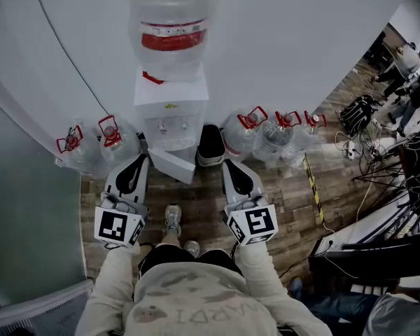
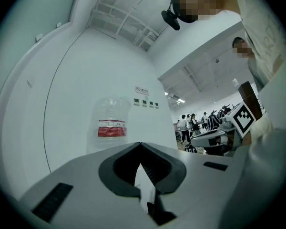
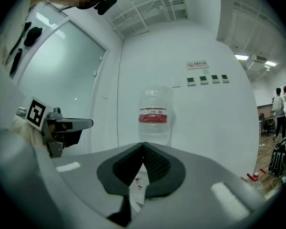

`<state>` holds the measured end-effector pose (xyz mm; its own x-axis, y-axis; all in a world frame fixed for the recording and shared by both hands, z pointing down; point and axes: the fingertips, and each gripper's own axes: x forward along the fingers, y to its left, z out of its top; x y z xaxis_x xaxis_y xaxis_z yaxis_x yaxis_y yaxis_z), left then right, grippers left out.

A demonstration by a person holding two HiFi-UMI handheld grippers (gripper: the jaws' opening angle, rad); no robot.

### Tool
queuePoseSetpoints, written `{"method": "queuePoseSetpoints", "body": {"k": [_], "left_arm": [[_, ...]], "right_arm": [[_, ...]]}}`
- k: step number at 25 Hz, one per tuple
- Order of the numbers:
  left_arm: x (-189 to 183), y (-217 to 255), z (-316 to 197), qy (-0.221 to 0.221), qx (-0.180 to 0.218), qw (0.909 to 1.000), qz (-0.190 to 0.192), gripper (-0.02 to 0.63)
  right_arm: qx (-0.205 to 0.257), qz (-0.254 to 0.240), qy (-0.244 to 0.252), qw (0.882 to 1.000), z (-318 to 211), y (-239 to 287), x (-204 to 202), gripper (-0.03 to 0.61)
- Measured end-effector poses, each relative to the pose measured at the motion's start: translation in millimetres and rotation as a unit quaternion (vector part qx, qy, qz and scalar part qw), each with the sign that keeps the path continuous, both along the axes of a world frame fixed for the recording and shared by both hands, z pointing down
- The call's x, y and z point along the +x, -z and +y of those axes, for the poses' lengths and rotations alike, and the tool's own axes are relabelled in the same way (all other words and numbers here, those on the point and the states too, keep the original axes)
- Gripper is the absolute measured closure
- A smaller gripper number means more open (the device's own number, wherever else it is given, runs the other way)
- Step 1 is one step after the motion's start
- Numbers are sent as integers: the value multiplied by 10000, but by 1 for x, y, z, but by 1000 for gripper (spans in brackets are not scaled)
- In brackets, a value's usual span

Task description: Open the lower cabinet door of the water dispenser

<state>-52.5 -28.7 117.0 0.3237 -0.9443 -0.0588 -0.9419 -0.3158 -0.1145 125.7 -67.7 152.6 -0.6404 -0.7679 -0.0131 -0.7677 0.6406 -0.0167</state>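
Observation:
The white water dispenser (image 1: pixel 171 110) stands against the wall with a big clear bottle (image 1: pixel 170 30) on top. At its foot a white panel (image 1: pixel 172 165), seemingly the lower cabinet door, juts out toward me at an angle. My left gripper (image 1: pixel 141 157) hangs just left of that panel and my right gripper (image 1: pixel 227 163) to its right; neither touches it. Both point level at the wall. In the left gripper view the left gripper (image 2: pixel 140 143) has its tips together with nothing held, below the bottle (image 2: pixel 112 123). The right gripper (image 3: pixel 143 143) looks the same under the bottle (image 3: pixel 155 116).
Spare water jugs sit on the floor to the left (image 1: pixel 91 145) and right (image 1: pixel 266 135) of the dispenser. A dark opening or bin (image 1: pixel 210 145) is beside the panel. Cables and equipment (image 1: pixel 378 145) crowd the right. My shoes (image 1: pixel 173 219) are behind the grippers.

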Motion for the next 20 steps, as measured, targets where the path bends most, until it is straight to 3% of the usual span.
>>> {"method": "queuePoseSetpoints", "body": {"k": [20], "left_arm": [[8, 13, 15, -23, 182, 9998, -6, 612]], "right_arm": [[302, 39, 90, 9995, 13, 24, -6, 575]]}}
